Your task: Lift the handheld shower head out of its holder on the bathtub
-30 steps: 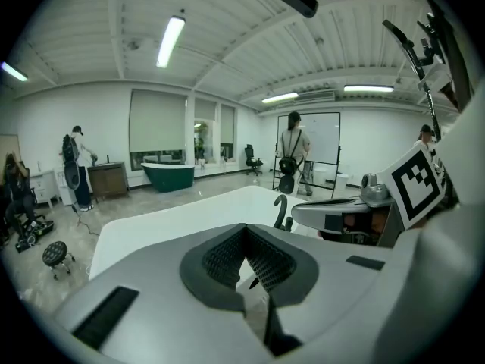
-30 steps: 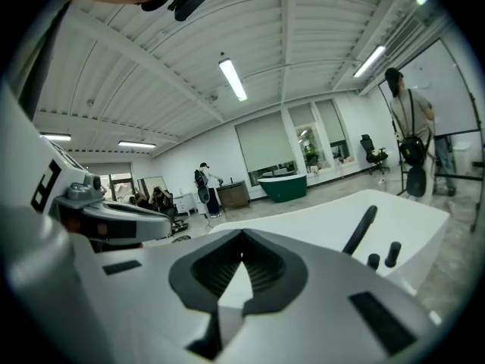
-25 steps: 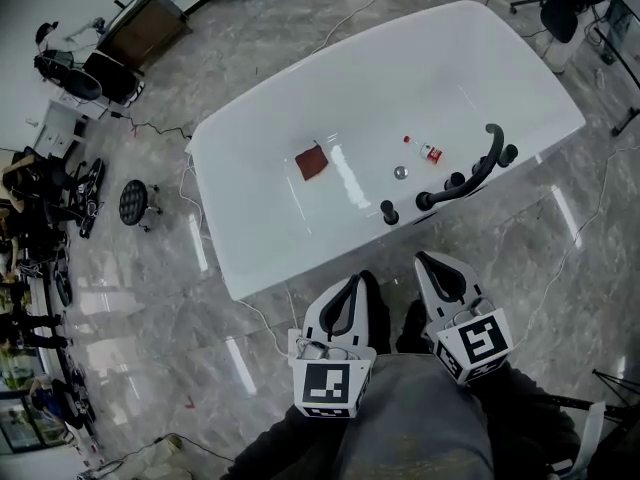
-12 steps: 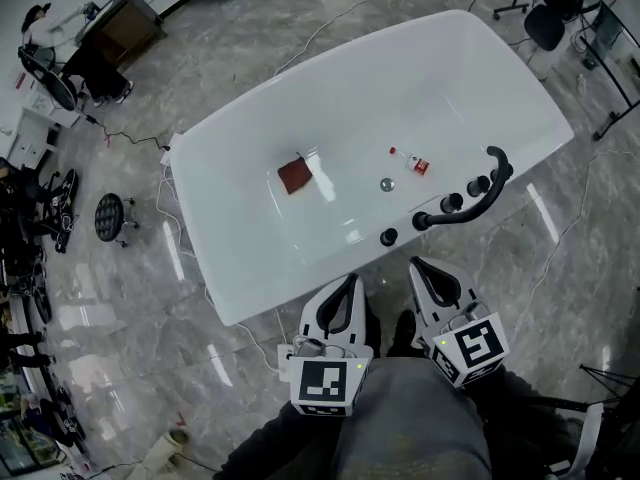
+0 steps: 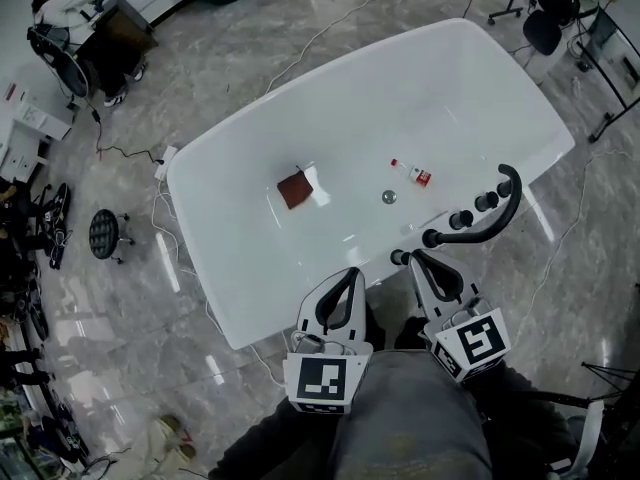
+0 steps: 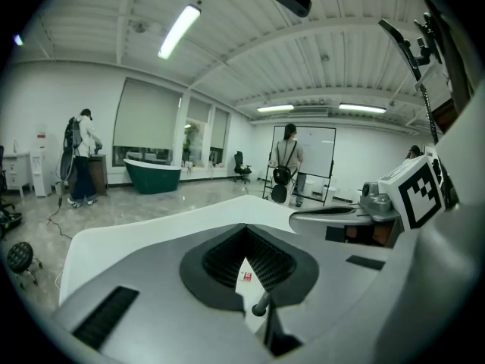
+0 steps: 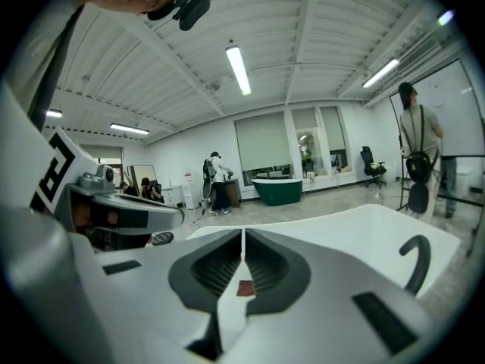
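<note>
The black curved handheld shower head (image 5: 485, 221) lies in its holder on the near right rim of the white bathtub (image 5: 240, 298), among black knobs (image 5: 462, 219). In the right gripper view the shower head (image 7: 415, 262) stands at the right. My right gripper (image 5: 422, 258) is shut and empty, its tips just short of the rim by a knob (image 5: 398, 258). My left gripper (image 5: 351, 272) is shut and empty too, at the rim to the left. From its own camera the left gripper (image 6: 244, 227) shows its tips meeting, as does the right gripper (image 7: 243, 233).
Inside the tub lie a red-brown cloth (image 5: 295, 188), a small red-labelled bottle (image 5: 412, 173) and the drain (image 5: 388, 197). Cables run over the marble floor (image 5: 150, 158). A stool (image 5: 103, 234) stands at the left, chairs and stands at the far right. People stand far off.
Both grippers have come closer to the tub's near rim, still shut. The tub and the shower head now sit lower and nearer in the head view.
</note>
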`<state>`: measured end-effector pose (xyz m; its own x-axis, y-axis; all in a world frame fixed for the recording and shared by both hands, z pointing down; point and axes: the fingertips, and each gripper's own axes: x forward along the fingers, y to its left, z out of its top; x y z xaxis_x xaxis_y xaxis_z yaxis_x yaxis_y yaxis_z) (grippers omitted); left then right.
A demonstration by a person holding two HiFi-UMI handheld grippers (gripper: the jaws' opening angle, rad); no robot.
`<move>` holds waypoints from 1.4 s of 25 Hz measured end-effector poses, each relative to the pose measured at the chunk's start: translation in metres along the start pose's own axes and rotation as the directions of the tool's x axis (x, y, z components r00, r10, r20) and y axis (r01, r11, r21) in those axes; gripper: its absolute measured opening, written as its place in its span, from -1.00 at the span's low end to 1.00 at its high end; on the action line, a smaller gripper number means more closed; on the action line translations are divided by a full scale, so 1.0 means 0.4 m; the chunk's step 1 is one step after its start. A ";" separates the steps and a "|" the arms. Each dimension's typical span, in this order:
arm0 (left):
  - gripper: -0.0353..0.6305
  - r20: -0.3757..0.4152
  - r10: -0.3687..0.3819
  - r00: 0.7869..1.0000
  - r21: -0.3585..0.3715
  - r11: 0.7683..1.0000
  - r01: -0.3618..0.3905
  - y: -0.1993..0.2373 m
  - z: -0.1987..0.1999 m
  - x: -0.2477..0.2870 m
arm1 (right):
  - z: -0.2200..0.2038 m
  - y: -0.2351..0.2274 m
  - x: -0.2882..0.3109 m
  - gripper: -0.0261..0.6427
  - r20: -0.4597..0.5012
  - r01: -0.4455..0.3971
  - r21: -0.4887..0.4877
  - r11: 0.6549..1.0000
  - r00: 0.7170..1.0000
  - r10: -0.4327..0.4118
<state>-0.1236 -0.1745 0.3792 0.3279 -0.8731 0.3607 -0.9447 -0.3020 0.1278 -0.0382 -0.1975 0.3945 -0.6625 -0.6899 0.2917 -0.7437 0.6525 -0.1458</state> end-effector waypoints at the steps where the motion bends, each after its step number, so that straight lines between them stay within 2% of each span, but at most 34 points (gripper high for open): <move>1: -0.88 -0.011 -0.002 1.000 -0.004 1.000 0.002 0.012 -0.008 0.006 | -0.003 -0.001 0.011 -0.91 -0.005 0.001 -0.002 1.000 1.000 -0.001; 6: -0.88 -0.061 0.007 0.998 -0.008 1.000 -0.007 0.036 -0.036 0.037 | -0.012 -0.029 0.038 -0.91 -0.026 -0.005 -0.009 1.000 1.000 0.005; 13: -0.88 -0.074 0.043 0.996 -0.020 0.999 -0.045 0.048 -0.023 0.105 | -0.049 -0.054 0.084 -0.90 -0.075 -0.058 0.014 0.998 0.995 0.059; 22: -0.88 -0.105 0.053 0.993 -0.044 0.997 -0.058 0.063 -0.016 0.131 | -0.055 -0.067 0.120 -0.90 -0.095 -0.073 0.027 0.997 0.993 0.075; 30: -0.88 -0.135 0.074 0.988 -0.037 0.996 -0.080 0.082 -0.066 0.105 | -0.116 -0.062 0.135 -0.65 -0.105 -0.054 0.038 0.998 0.993 0.058; 35: -0.88 -0.159 0.065 0.985 -0.032 0.997 -0.071 0.086 -0.098 0.092 | -0.145 -0.058 0.134 -0.57 -0.107 -0.031 0.030 0.999 0.994 0.034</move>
<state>-0.1437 -0.2021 0.4330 0.2624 -0.8190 0.5103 -0.9649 -0.2272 0.1317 -0.0512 -0.2312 0.4684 -0.6743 -0.6294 0.3864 -0.7249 0.6639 -0.1836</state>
